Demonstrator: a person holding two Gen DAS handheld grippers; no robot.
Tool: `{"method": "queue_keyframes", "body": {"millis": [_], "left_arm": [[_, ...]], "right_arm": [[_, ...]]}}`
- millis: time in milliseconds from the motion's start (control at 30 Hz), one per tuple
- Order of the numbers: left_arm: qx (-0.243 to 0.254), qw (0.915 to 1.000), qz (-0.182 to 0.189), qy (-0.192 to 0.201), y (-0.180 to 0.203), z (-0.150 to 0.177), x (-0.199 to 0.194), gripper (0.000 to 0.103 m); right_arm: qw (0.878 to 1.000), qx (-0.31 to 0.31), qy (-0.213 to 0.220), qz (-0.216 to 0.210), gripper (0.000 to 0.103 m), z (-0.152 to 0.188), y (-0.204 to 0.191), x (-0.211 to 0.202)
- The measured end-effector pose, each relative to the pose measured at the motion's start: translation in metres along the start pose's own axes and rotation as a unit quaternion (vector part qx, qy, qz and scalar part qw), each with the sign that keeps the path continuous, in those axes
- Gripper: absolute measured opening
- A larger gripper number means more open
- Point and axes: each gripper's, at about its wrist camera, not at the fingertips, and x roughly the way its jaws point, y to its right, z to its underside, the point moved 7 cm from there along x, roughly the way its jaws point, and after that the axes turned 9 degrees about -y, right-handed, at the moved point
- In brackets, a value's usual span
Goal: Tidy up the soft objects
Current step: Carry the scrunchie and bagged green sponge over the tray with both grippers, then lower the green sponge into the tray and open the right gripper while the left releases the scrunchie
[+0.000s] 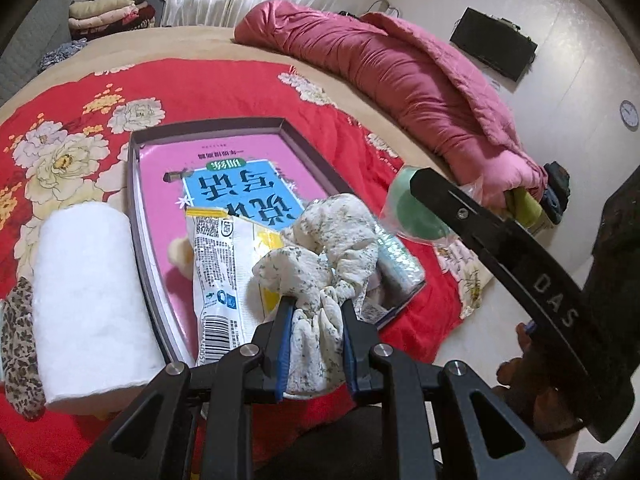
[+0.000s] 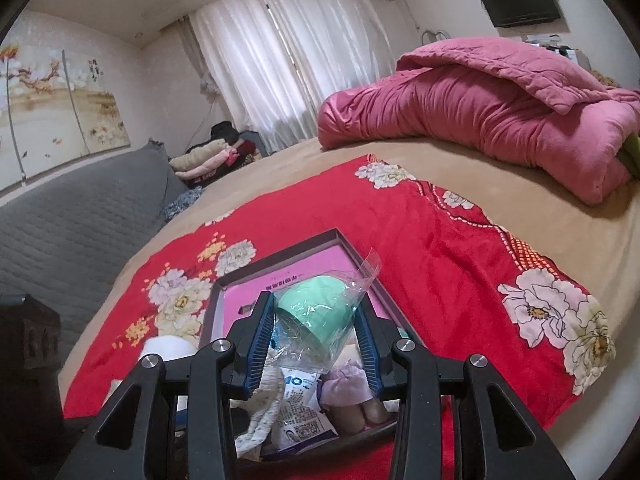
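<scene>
My left gripper is shut on a crumpled white cloth with small green flecks, held over the near end of a shallow pink-bottomed box on the red flowered bedspread. In the box lie a white and yellow plastic packet and a shiny wrapped pack. My right gripper is shut on a green sponge in a clear plastic bag, above the same box. In the left wrist view that gripper's arm crosses at the right with the bagged green sponge at its tip.
A white roll of wadding lies left of the box, a leopard-print cloth beside it. A pink quilt is bunched along the bed's far side. Folded clothes are stacked beyond the bed. A grey quilted sofa stands left.
</scene>
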Motion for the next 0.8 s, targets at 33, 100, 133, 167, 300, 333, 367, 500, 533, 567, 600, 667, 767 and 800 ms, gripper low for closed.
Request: {"method": "queue_keyframes", "body": {"millis": [33,100,133,167,300,333,367,500,533,567,600,667,767,800], "left_arm": [[0.0,1.0,-0.003,-0.001,-0.001,-0.001,0.003,0.022],[-0.002,1.0,-0.008,-0.002,-0.005,-0.002,0.005,0.022],[-0.003,0.9999,-0.01,-0.003,-0.006,-0.002,0.007,0.022],[-0.004,0.9999,-0.01,-0.004,-0.007,-0.003,0.008,0.022],[-0.007,0.9998,-0.017,-0.001,-0.012,-0.008,0.011,0.022],[-0.007,0.9998,-0.02,0.001,-0.014,-0.009,0.011,0.022],[-0.009,0.9997,-0.021,0.002,-0.015,-0.01,0.011,0.022],[-0.015,0.9997,-0.02,0.005,-0.02,-0.012,0.011,0.022],[-0.016,0.9997,-0.02,0.005,-0.021,-0.012,0.012,0.022],[-0.015,0.9997,-0.02,0.004,-0.021,-0.011,0.012,0.022],[-0.014,0.9997,-0.02,0.003,-0.021,-0.011,0.013,0.022],[-0.01,0.9997,-0.022,0.003,-0.02,-0.011,0.013,0.022],[-0.01,0.9997,-0.021,0.003,-0.02,-0.011,0.013,0.022],[-0.01,0.9997,-0.021,0.003,-0.019,-0.011,0.013,0.022]], "right_arm": [[1.0,-0.003,-0.003,0.0,0.041,0.001,-0.001,0.002],[1.0,-0.01,-0.01,-0.001,0.041,0.003,-0.003,0.007],[1.0,-0.014,-0.013,0.0,0.041,0.004,-0.004,0.01],[1.0,-0.017,-0.017,0.0,0.041,0.005,-0.005,0.012],[0.999,-0.025,-0.034,0.003,0.042,0.01,-0.008,0.024],[0.999,-0.027,-0.035,0.005,0.042,0.01,-0.008,0.025],[0.999,-0.03,-0.037,0.007,0.042,0.011,-0.008,0.027],[0.998,-0.037,-0.047,0.011,0.042,0.015,-0.009,0.035],[0.998,-0.039,-0.052,0.014,0.042,0.016,-0.009,0.038],[0.998,-0.041,-0.055,0.015,0.042,0.018,-0.009,0.04],[0.997,-0.042,-0.058,0.016,0.042,0.019,-0.009,0.042],[0.997,-0.041,-0.06,0.019,0.042,0.019,-0.008,0.044],[0.997,-0.043,-0.061,0.024,0.042,0.019,-0.005,0.047],[0.997,-0.043,-0.061,0.025,0.042,0.019,-0.004,0.048]]}}
